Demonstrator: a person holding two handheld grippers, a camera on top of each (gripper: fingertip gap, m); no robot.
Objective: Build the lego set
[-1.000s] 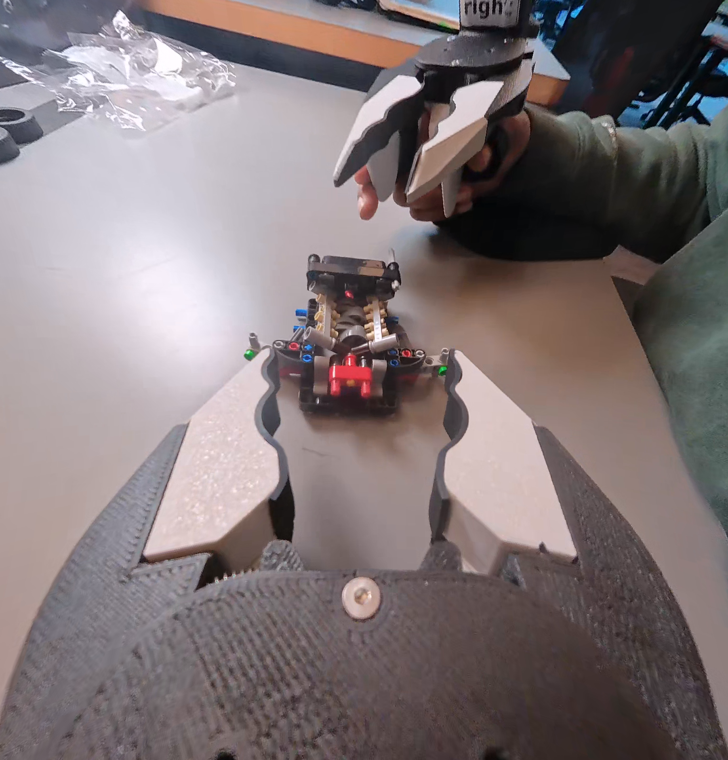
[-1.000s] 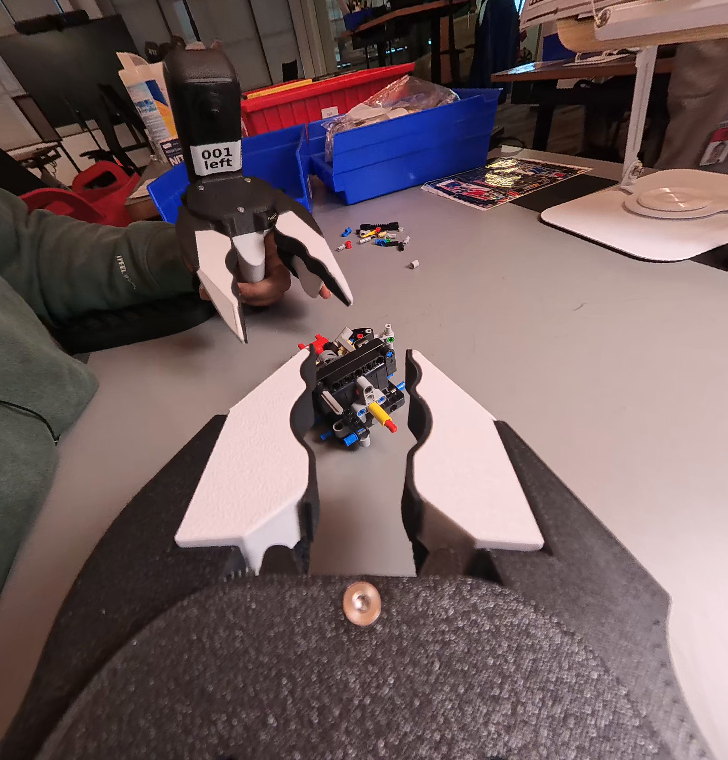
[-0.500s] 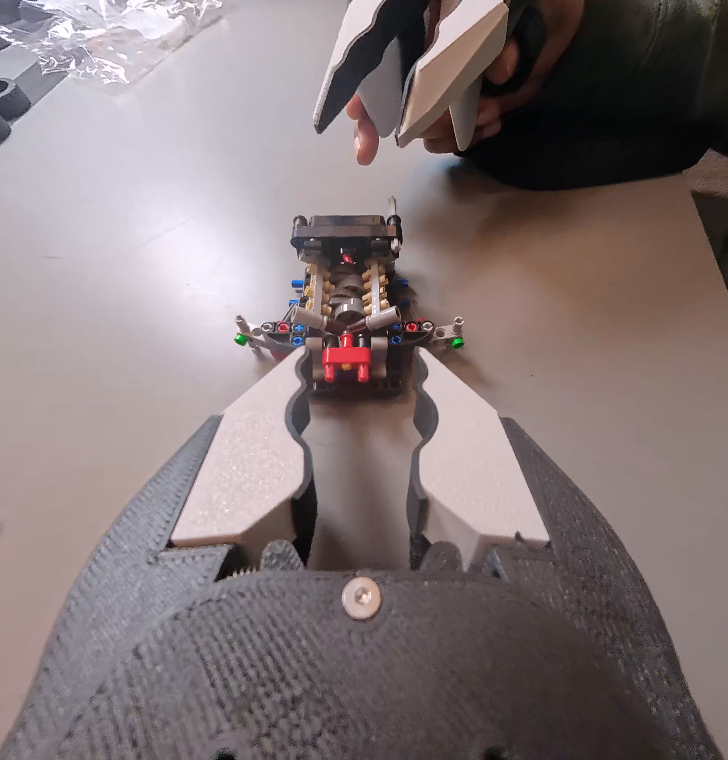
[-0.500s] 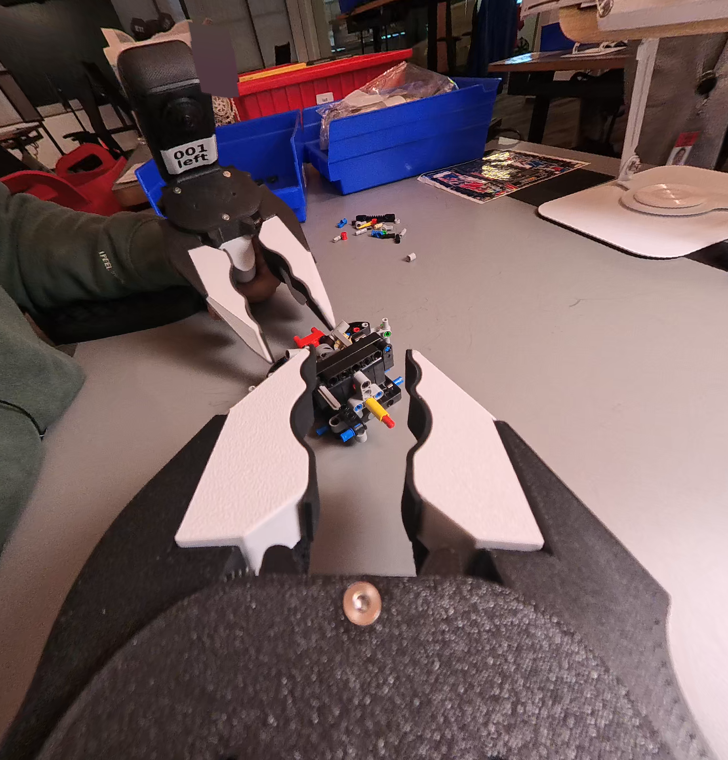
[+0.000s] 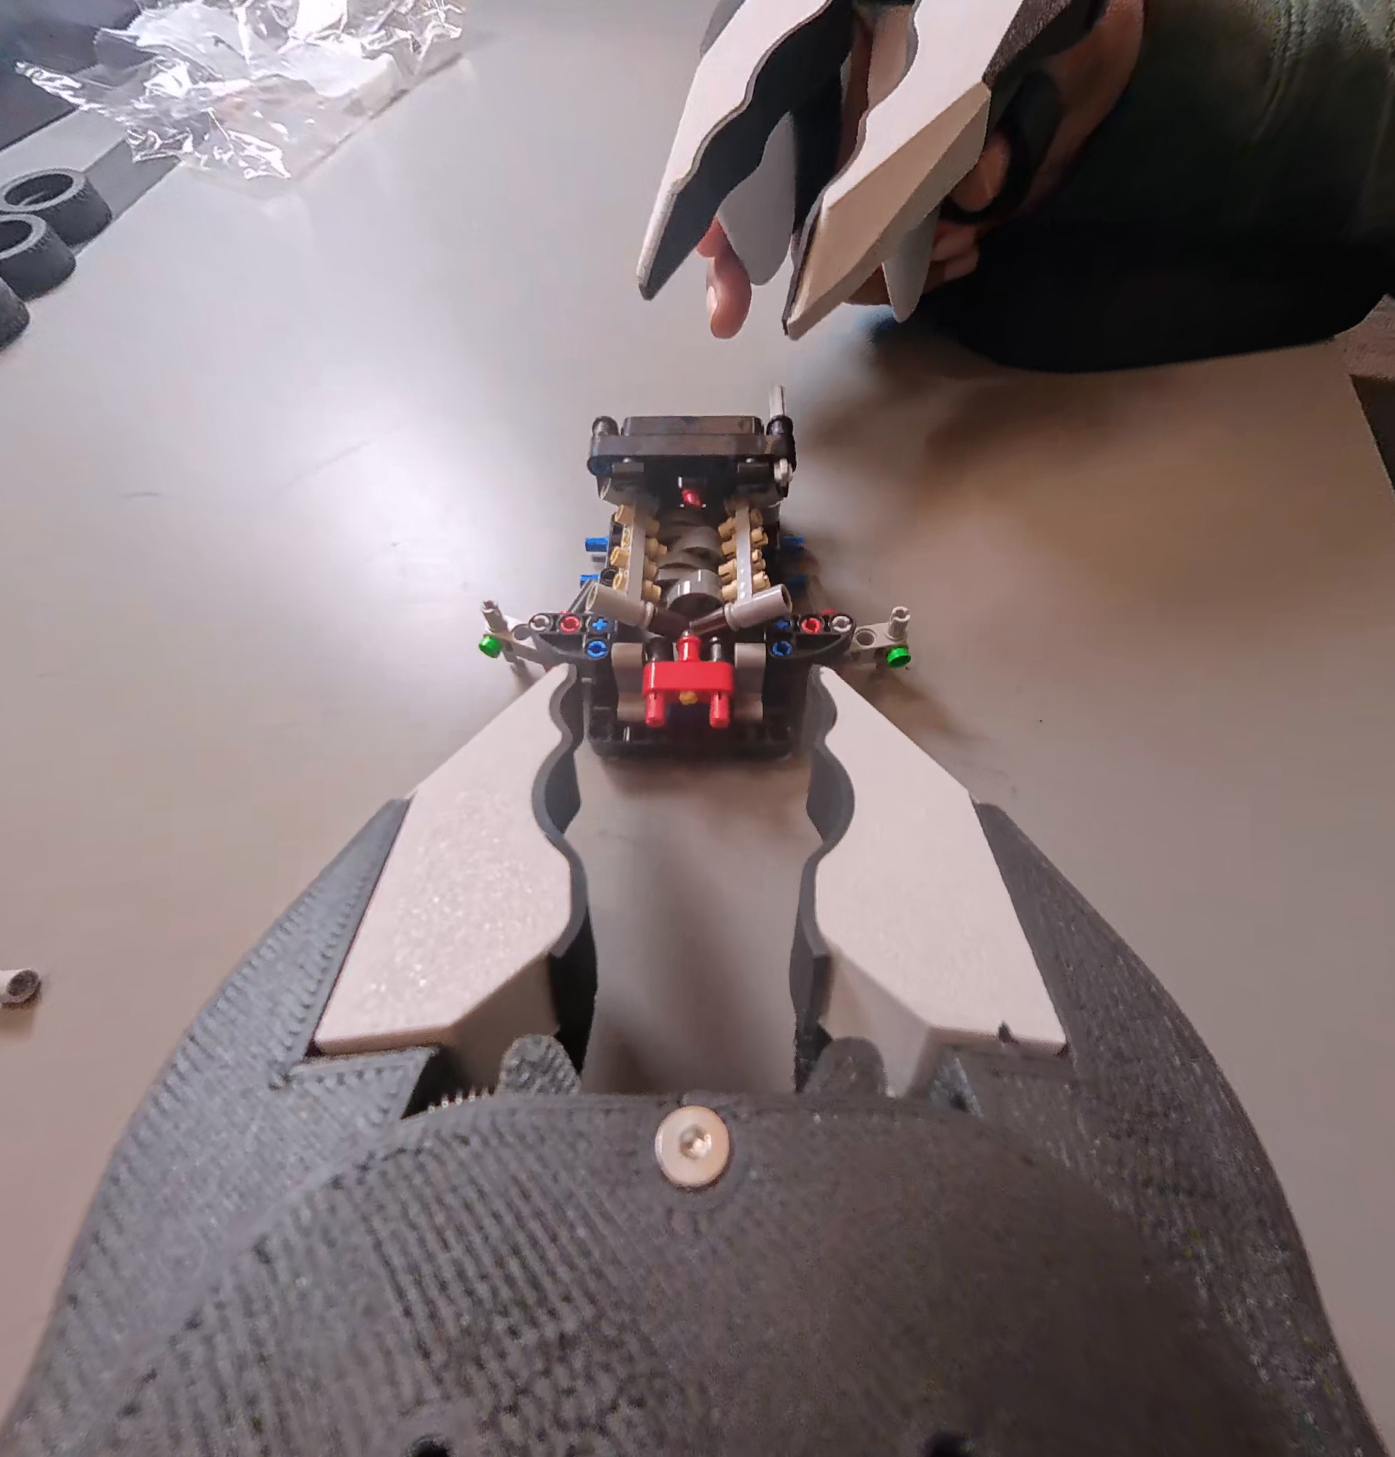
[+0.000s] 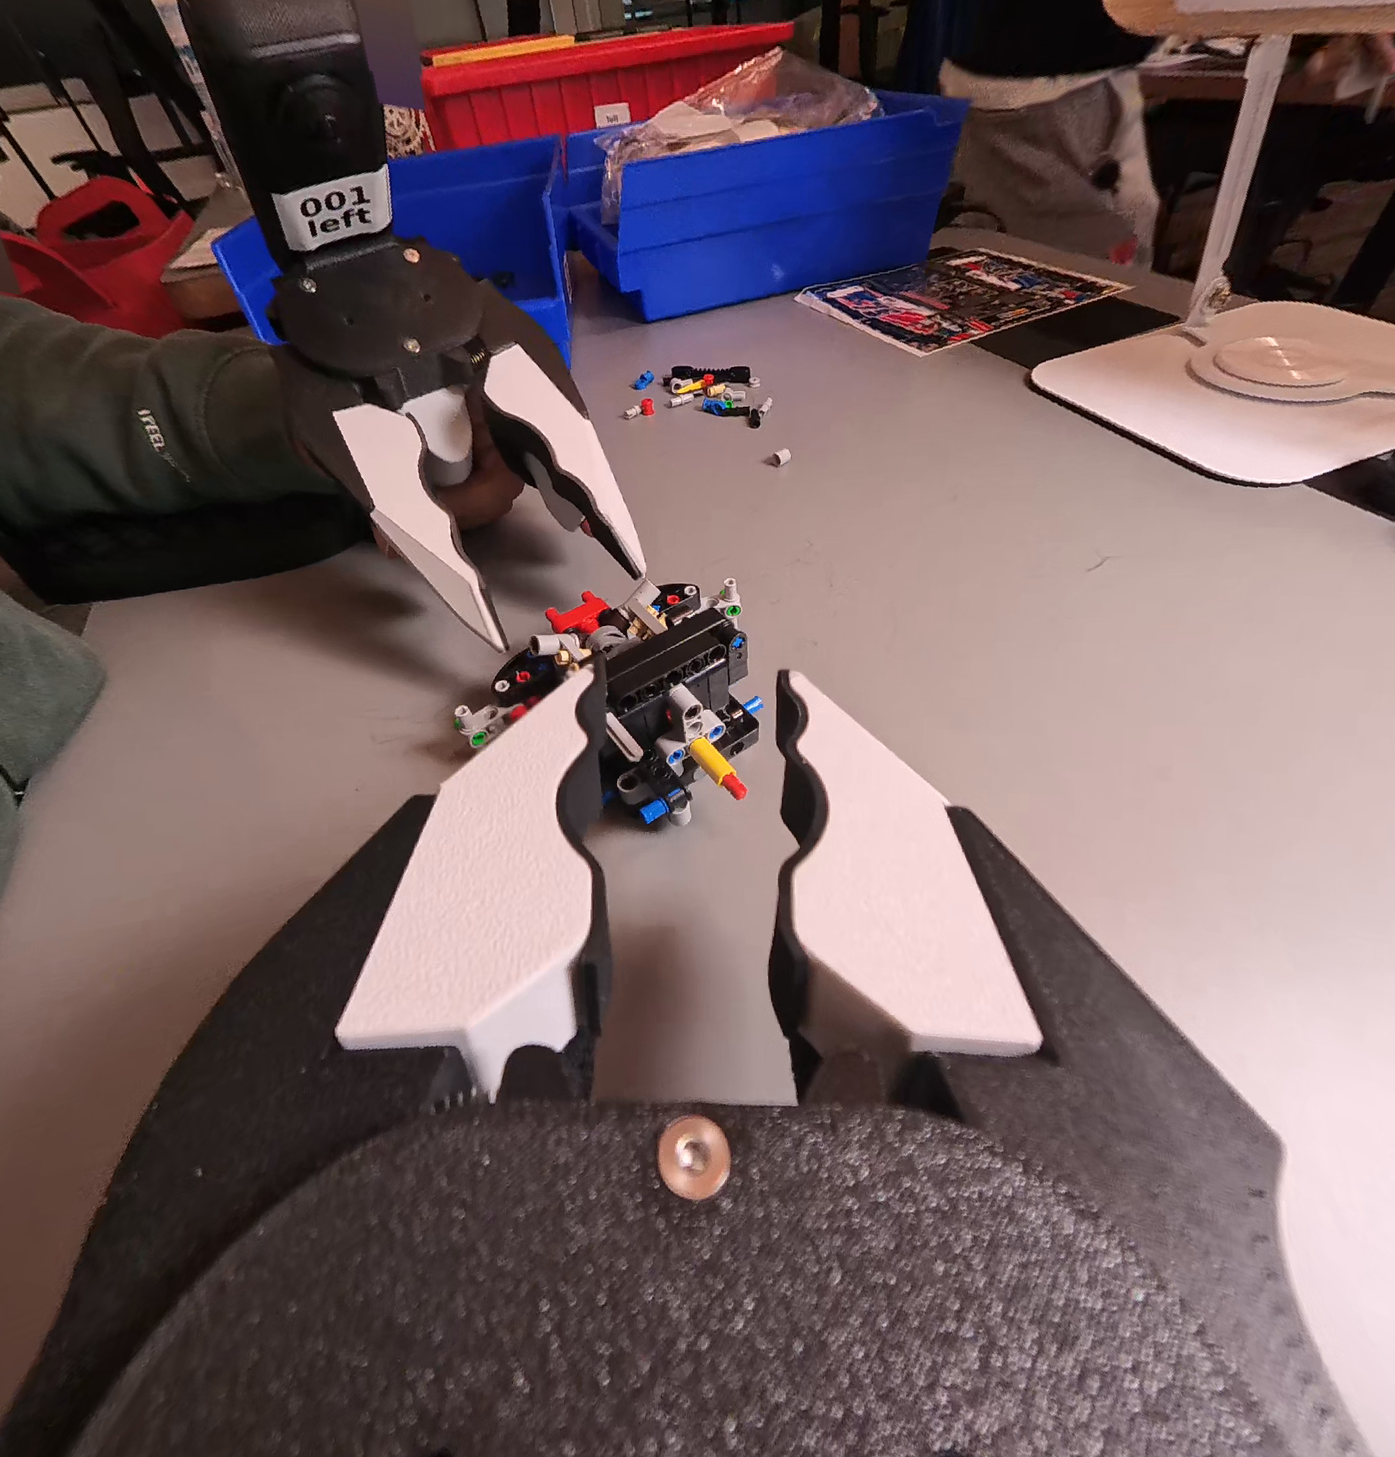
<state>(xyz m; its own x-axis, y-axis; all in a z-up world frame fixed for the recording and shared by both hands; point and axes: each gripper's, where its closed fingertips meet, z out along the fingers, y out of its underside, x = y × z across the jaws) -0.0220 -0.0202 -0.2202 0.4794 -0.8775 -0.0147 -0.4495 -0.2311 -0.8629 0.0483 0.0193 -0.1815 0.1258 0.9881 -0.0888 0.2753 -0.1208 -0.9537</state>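
Note:
A small lego car chassis [image 5: 690,599], with a black frame, a red piece at its near end and green pins on its side arms, lies on the grey table. My left gripper [image 5: 693,684] is open. Its fingertips closely flank the red-piece end, low at table level; I cannot tell if they touch it. In the right wrist view the chassis [image 6: 663,694] shows its yellow-axle end, and my right gripper [image 6: 688,676] is open around that end. In the left wrist view the right gripper [image 5: 718,311] hangs above and beyond the chassis. The left gripper also shows in the right wrist view [image 6: 568,611].
Loose small pieces [image 6: 702,390], blue bins [image 6: 757,213], a red bin [image 6: 600,79], an instruction booklet [image 6: 962,299] and a white lamp base [image 6: 1262,386] lie beyond. Black tyres [image 5: 16,252], a crumpled plastic bag [image 5: 245,87] and a grey sleeve piece [image 5: 8,985] lie left. The table edge [image 5: 1388,489] is right. The left gripper's tips are roughly 10 cm from the right gripper's.
My left gripper narrowed its jaws, came down and moved forward until its fingertips flank the chassis's red end. The right gripper stays open at the other end.

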